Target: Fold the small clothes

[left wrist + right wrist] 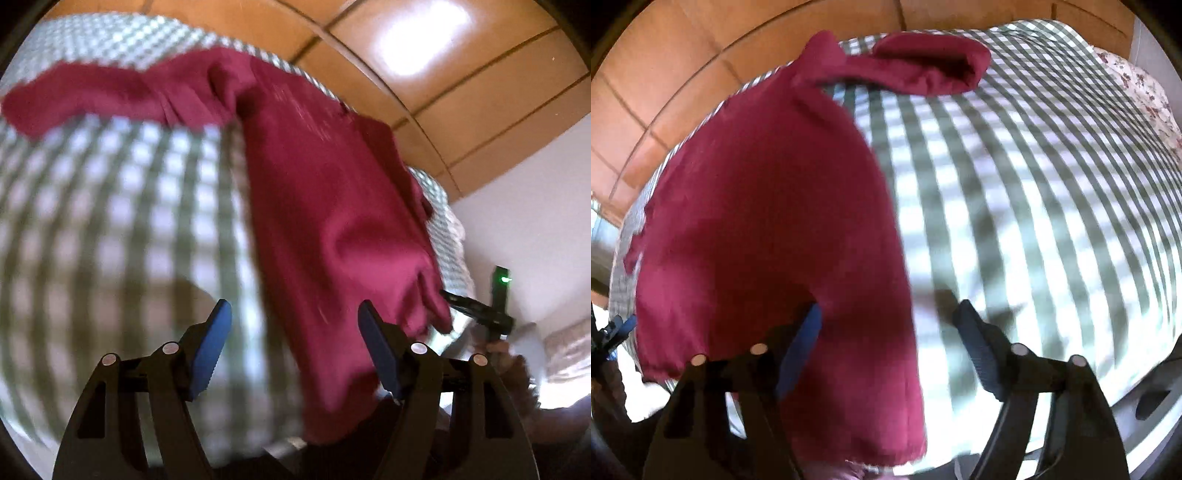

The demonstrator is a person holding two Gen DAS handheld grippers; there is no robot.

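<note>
A dark red garment (325, 206) lies on the green-and-white checked cloth (129, 221), one sleeve stretched to the far left. My left gripper (295, 350) is open, its blue pads (208, 350) apart above the cloth, with the garment's near edge between and beside its right finger. In the right wrist view the garment (768, 221) fills the left half, a sleeve (923, 66) at the top. My right gripper (890, 343) is open; the garment's hem drapes over its left finger. The right gripper also shows in the left wrist view (476, 306), at the garment's right corner. Both views are motion-blurred.
The checked cloth (1034, 184) covers a bed. Orange floor tiles (443, 74) lie beyond its far edge. A floral fabric (1137, 85) lies at the bed's far right. A white wall (535, 203) stands to the right.
</note>
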